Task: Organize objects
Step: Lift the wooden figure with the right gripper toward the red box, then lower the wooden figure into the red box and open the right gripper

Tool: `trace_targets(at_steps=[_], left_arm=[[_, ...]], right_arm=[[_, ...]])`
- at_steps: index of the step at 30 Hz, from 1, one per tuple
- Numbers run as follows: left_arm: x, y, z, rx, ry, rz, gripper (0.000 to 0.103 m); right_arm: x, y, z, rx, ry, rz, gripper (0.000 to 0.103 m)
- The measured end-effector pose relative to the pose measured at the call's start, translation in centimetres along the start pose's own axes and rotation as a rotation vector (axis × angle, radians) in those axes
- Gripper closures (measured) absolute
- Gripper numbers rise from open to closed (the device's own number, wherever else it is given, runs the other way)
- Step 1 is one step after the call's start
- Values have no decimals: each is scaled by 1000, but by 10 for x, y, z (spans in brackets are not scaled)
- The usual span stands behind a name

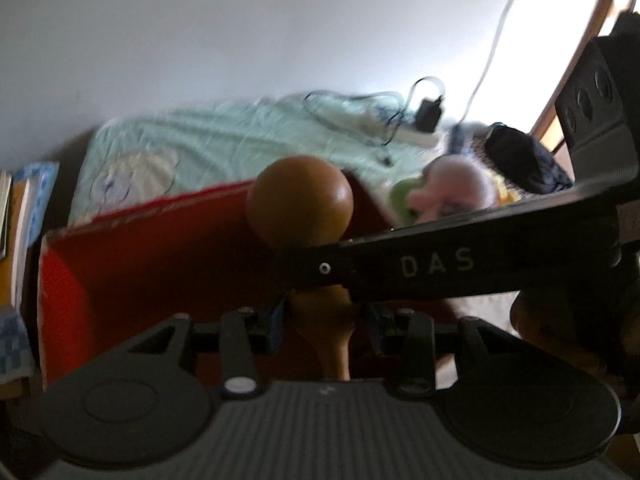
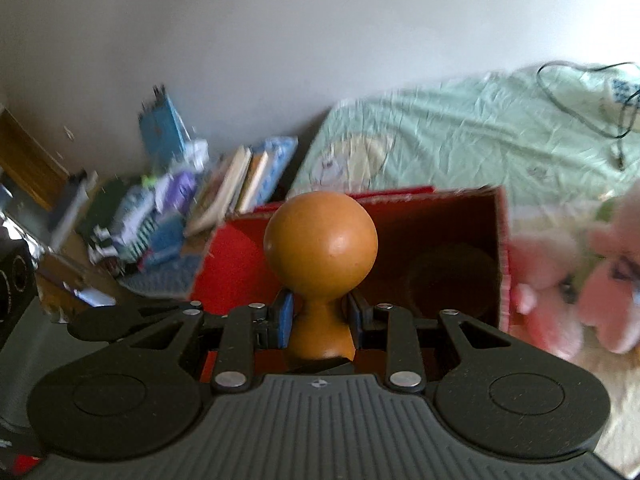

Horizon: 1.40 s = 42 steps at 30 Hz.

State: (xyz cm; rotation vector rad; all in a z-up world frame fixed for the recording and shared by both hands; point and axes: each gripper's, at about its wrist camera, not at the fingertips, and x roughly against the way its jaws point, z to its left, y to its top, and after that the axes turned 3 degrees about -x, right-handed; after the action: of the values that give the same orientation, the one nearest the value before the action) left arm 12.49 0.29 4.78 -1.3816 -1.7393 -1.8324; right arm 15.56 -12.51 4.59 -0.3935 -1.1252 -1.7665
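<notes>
- Left wrist view: the left gripper point(image 1: 320, 312) pinches the neck of a wooden knob point(image 1: 300, 200), a ball-topped piece poised over the red box point(image 1: 64, 280). The right gripper's point(image 1: 400, 268) black finger crosses just in front, so both tools clamp the same neck.
- Right wrist view: the right gripper point(image 2: 320, 316) has its blue pads point(image 2: 285, 316) pressed on the knob point(image 2: 320, 240), above the box point(image 2: 236, 264). A pink plush point(image 2: 560, 292) lies beside the box on the bed point(image 2: 480, 128).
- Risk: with two tools on one neck, uneven release could twist the knob so it drops outside the box or strikes its wall.
</notes>
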Motion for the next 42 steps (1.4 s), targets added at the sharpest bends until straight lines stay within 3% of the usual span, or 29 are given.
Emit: trace_targets(at_steps=[9, 22, 29, 33, 36, 42], left_arm=[[-52, -15, 36, 48, -17, 148, 61], [-68, -27, 52, 61, 16, 223, 62], [-66, -29, 55, 76, 80, 230, 61], [-63, -30, 53, 66, 137, 236, 60], [-66, -28, 48, 52, 197, 244, 54], [-65, -28, 43, 44, 246, 245, 52]], right_arm=[[-65, -2, -1, 37, -132, 194, 73], [-105, -3, -7, 81, -296, 350, 73], [-109, -7, -13, 27, -315, 394, 72], [-105, -11, -13, 19, -311, 389, 72], [-99, -11, -13, 7, -311, 378, 70], [-82, -17, -15, -24, -293, 352, 69]])
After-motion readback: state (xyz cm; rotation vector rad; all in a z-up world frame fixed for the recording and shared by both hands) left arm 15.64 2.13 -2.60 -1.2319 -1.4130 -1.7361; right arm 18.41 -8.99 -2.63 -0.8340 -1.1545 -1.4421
